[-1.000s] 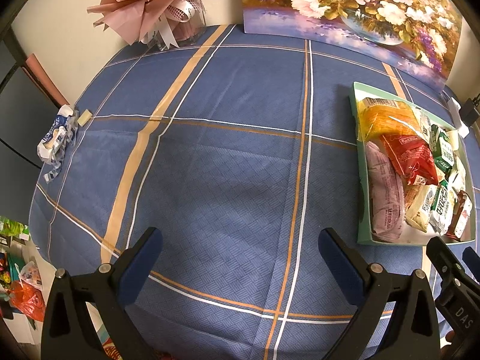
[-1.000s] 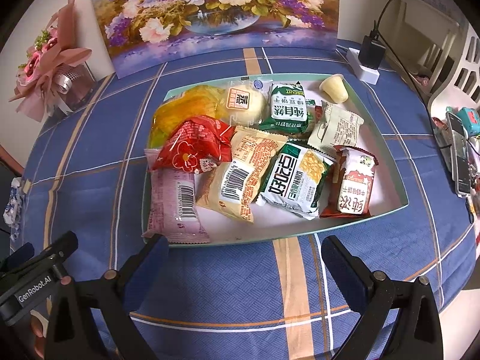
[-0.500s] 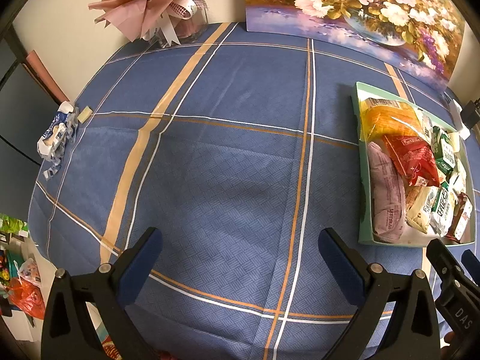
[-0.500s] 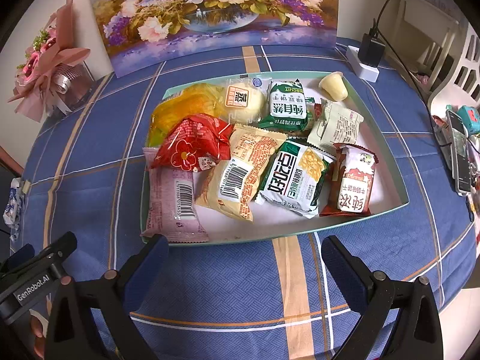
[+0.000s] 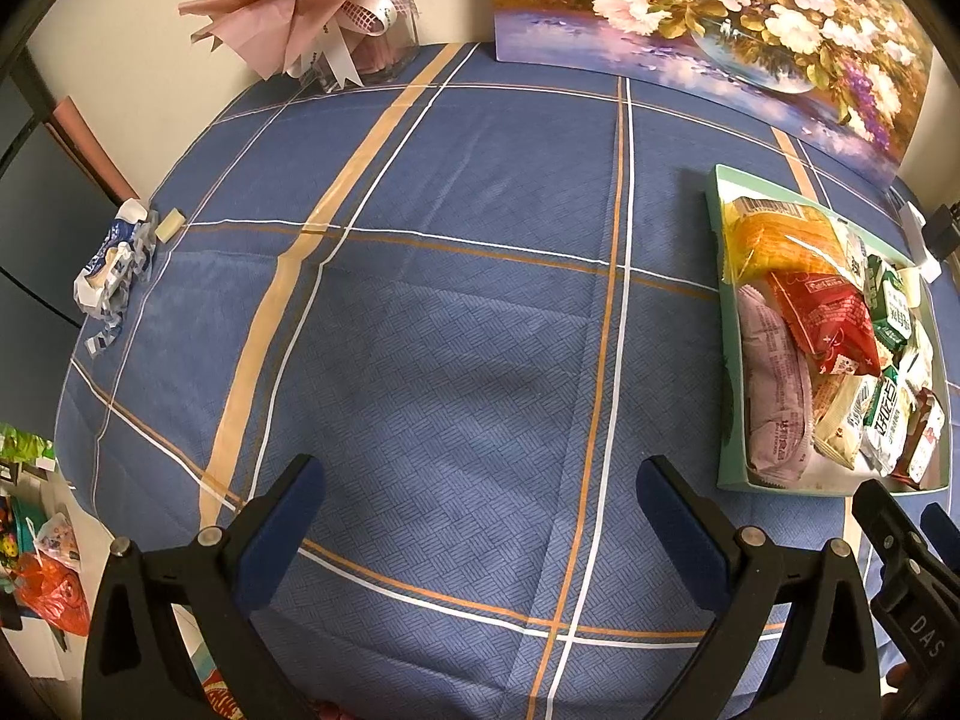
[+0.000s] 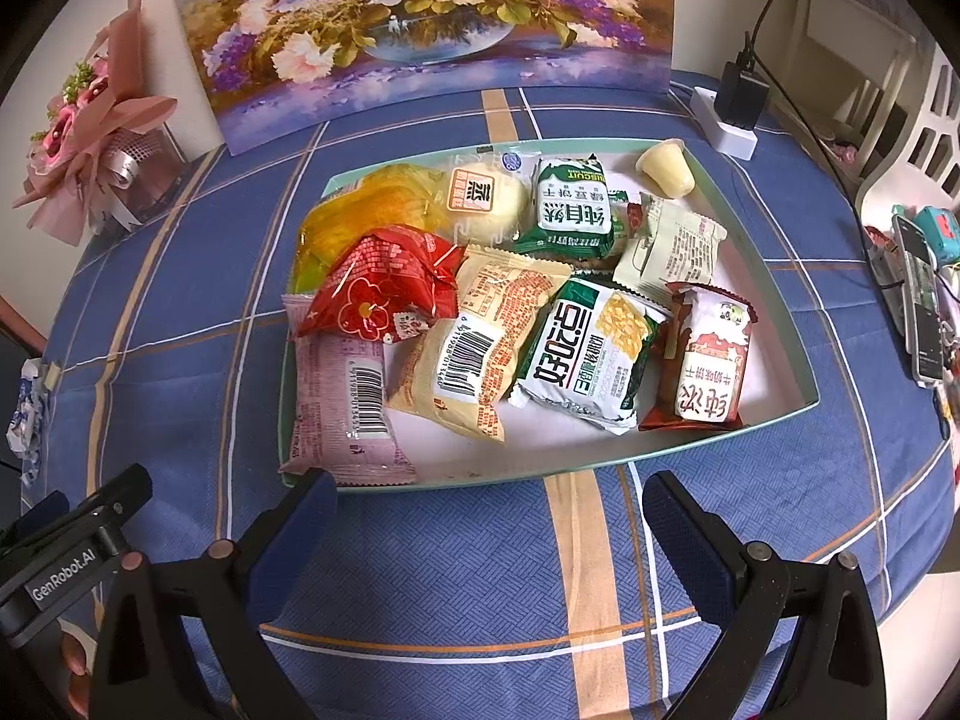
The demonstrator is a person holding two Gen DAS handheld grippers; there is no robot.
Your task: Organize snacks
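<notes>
wrapper scrap: I see a crumpled blue-white wrapper (image 5: 111, 267) at the far left table edge, well apart from everything else.
bouquet: pink paper bouquet (image 5: 312, 6) at the back left, against the wall.
left gripper: my left gripper (image 5: 480, 498) has its jaws spread wide, nothing between them, hovering over bare blue plaid tablecloth (image 5: 450, 330).
painting: flower painting (image 6: 420, 18) leans on the wall behind the tray.
tray: pale green tray (image 6: 774, 294) sits right of the left gripper, directly ahead of the right one; all snacks are inside it.
pink pack: long pink pack (image 6: 348, 402) lies along the tray's left wall, its near end over the front rim.
red pack: red pack (image 6: 384, 288) overlaps the pink pack's far end, with an orange-yellow bag (image 6: 366, 210) behind it.
middle row: cream pack with barcode (image 6: 480, 348), then green-white pack (image 6: 591, 348), then brown-white pack (image 6: 708, 366), side by side and touching.
back row: round bun (image 6: 486, 198), green biscuit pack (image 6: 573, 210), pale jelly cup (image 6: 666, 168) in the far right corner.
right gripper: my right gripper (image 6: 486, 510) is also wide apart and empty, tips just short of the tray's front rim.
right edge: power strip with plug (image 6: 732, 114), phone (image 6: 921, 306) near the table edge.
</notes>
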